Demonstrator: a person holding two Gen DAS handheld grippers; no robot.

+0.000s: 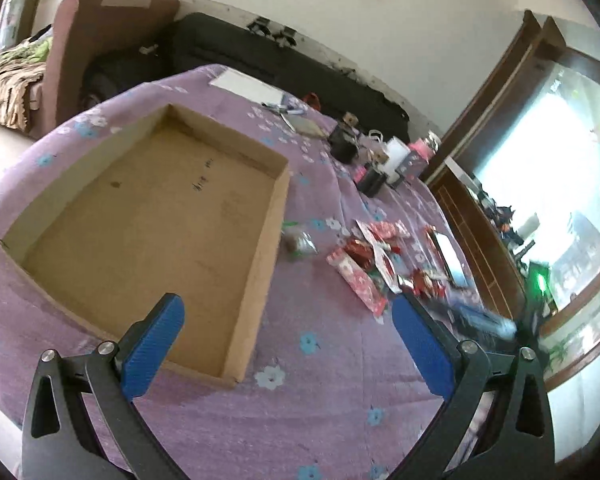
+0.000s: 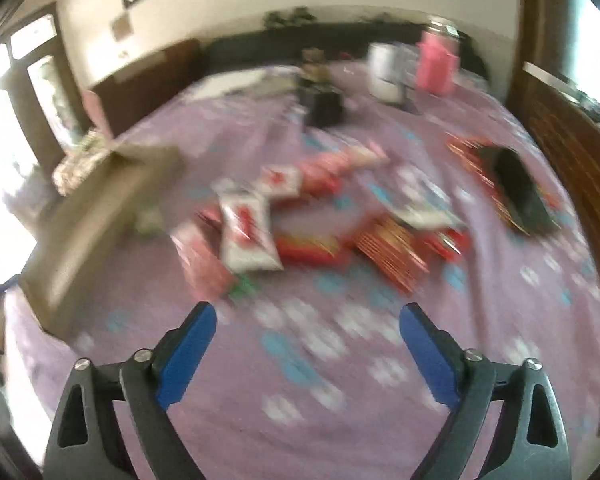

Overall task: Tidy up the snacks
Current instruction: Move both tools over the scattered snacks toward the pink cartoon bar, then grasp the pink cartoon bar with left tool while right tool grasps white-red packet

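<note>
An empty shallow cardboard box (image 1: 272,216) lies on the purple flowered tablecloth (image 1: 300,420). My left gripper (image 1: 288,320) is open and empty, above the box's near right corner. A heap of red, pink and white snack packets (image 1: 374,258) lies right of the box, with a small clear green-edged packet (image 1: 300,242) beside the box wall. In the blurred right wrist view my right gripper (image 2: 308,328) is open and empty above the cloth, short of the snack heap (image 2: 300,216). A white and red packet (image 2: 248,236) is nearest. The box (image 2: 96,216) is at the left.
A black tray or tablet with a red rim (image 2: 516,192) lies right of the snacks. At the table's far side stand a black box (image 2: 324,108), a white container (image 2: 386,72) and a pink bottle (image 2: 436,64). Papers and pens (image 1: 260,88) lie beyond the box. A wooden cabinet (image 1: 480,232) borders the table.
</note>
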